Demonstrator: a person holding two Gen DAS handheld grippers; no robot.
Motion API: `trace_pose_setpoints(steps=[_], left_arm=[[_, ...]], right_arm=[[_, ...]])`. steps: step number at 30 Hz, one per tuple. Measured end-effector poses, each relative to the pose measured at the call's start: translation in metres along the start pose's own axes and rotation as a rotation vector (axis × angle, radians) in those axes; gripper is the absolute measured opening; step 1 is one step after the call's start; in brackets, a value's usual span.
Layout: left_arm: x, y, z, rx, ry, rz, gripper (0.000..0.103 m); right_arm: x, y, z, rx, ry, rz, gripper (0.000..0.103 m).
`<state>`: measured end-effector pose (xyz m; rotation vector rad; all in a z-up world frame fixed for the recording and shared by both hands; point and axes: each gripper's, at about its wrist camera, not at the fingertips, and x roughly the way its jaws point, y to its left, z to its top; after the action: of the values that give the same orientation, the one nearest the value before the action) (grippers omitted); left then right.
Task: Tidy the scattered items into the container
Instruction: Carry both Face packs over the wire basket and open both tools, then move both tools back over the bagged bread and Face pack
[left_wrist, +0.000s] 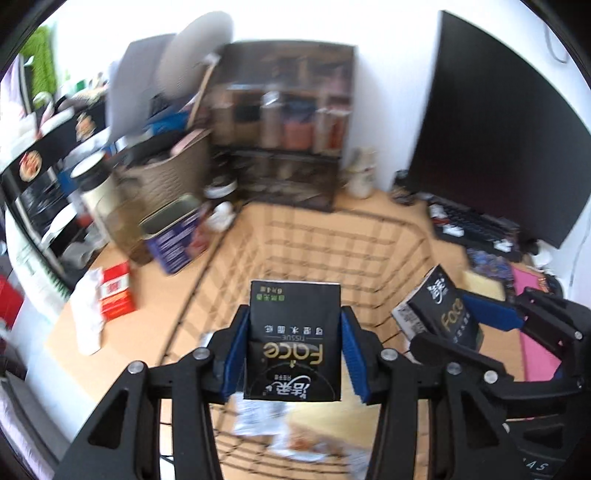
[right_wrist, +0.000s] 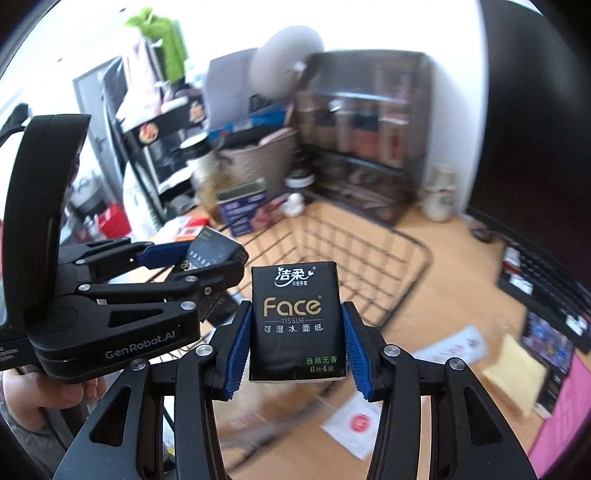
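The left gripper and right gripper each clamp a black Face tissue pack half-wide, above the wire basket lying ahead and below both.

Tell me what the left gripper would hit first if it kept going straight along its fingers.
Probably the wire basket: the left gripper, shut on a black tissue pack, points into its open interior. Depth is uncertain.

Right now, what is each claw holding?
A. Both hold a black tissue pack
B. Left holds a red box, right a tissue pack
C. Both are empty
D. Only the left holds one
A: the left claw grips a tissue pack, and the right claw grips another pack.
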<state>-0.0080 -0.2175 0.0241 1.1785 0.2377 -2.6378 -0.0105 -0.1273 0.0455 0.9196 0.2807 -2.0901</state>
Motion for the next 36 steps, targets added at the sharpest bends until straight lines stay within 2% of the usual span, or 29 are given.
trace_pose_setpoints(steps=[4, 11, 12, 15, 19, 25, 31, 36], left_arm=[[0.013, 0.02, -0.01, -0.016, 0.038, 0.018, 0.053], [0.021, 0.031, -0.012, -0.037, 0.062, 0.02, 0.053], [0.022, 0.031, -0.012, -0.04, 0.072, 0.019, 0.055], [0.02, 0.03, -0.01, -0.061, 0.067, 0.034, 0.07], [0.01, 0.017, -0.008, -0.055, 0.045, 0.005, 0.071], [-0.002, -0.035, -0.003, 0.028, 0.028, -0.071, 0.071], [-0.01, -0.122, -0.007, 0.164, 0.011, -0.186, 0.071], [0.011, -0.2, -0.019, 0.282, 0.049, -0.256, 0.071]], right_arm=[[0.024, 0.014, 0.002, -0.007, 0.033, 0.027, 0.048], [0.039, 0.021, 0.006, -0.008, 0.048, 0.015, 0.049], [0.039, 0.021, 0.006, -0.009, 0.047, -0.003, 0.05], [0.034, 0.016, 0.006, 0.001, 0.027, -0.024, 0.056], [0.018, -0.002, 0.002, 0.037, 0.012, -0.019, 0.059], [-0.031, -0.056, -0.017, 0.101, -0.028, -0.096, 0.059], [-0.085, -0.127, -0.057, 0.22, -0.039, -0.213, 0.059], [-0.114, -0.185, -0.098, 0.321, -0.027, -0.287, 0.059]])
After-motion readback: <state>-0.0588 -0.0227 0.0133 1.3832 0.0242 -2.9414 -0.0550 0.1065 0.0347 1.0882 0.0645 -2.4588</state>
